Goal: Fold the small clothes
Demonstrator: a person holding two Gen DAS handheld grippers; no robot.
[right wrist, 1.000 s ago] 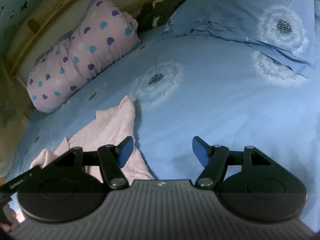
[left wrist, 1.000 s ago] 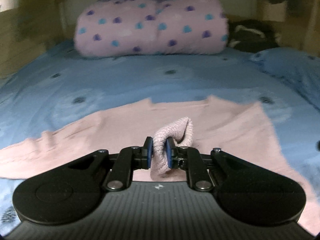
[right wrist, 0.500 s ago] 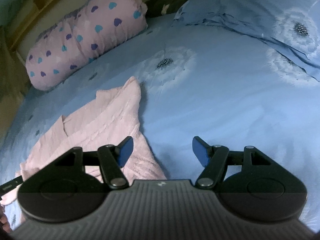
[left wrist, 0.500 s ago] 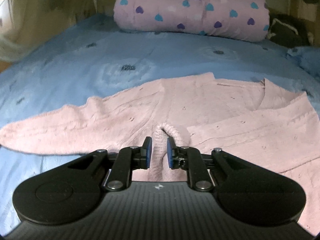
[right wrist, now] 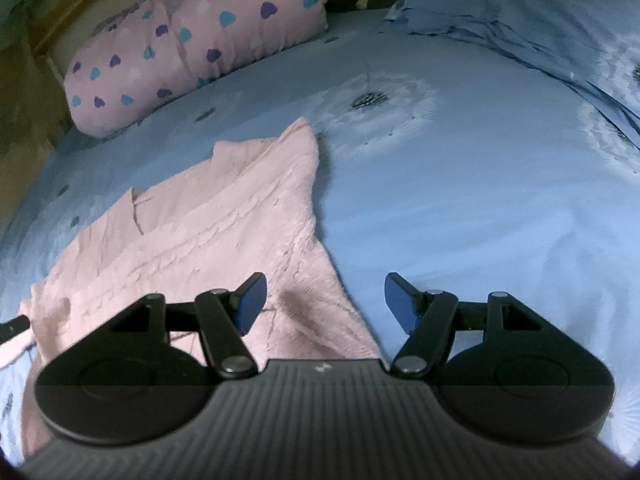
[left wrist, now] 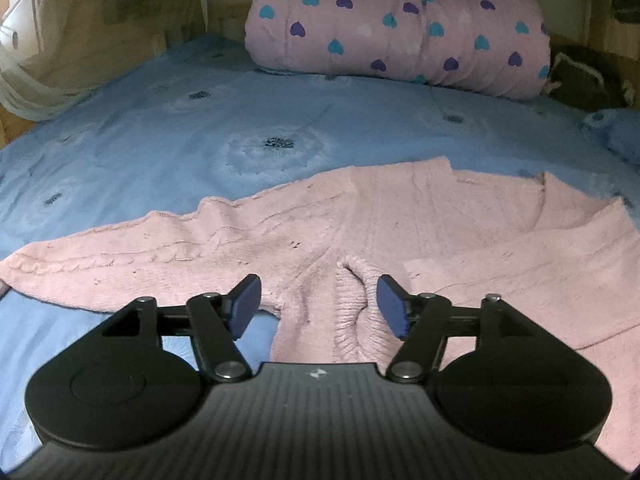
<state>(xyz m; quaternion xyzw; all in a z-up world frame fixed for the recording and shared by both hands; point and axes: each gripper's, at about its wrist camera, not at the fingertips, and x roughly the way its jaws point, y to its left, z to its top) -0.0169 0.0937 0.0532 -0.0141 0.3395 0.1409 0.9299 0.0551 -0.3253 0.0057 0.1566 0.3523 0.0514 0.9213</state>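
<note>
A small pink knitted sweater lies spread on the blue bedsheet, one sleeve stretched out to the left. My left gripper is open, its blue pads either side of a raised ribbed fold of the sweater, not clamping it. In the right wrist view the sweater lies left of centre. My right gripper is open and empty, low over the sweater's right edge and the sheet.
A pink rolled blanket with heart print lies at the head of the bed. A blue dandelion-print pillow sits at the right. A dark item lies beside the blanket. A wooden bed frame borders the left.
My left gripper has opened and let go of the sweater fold it was pinching. The sweater now lies flatter on the bed. My right gripper stayed open and moved closer over the sweater.
</note>
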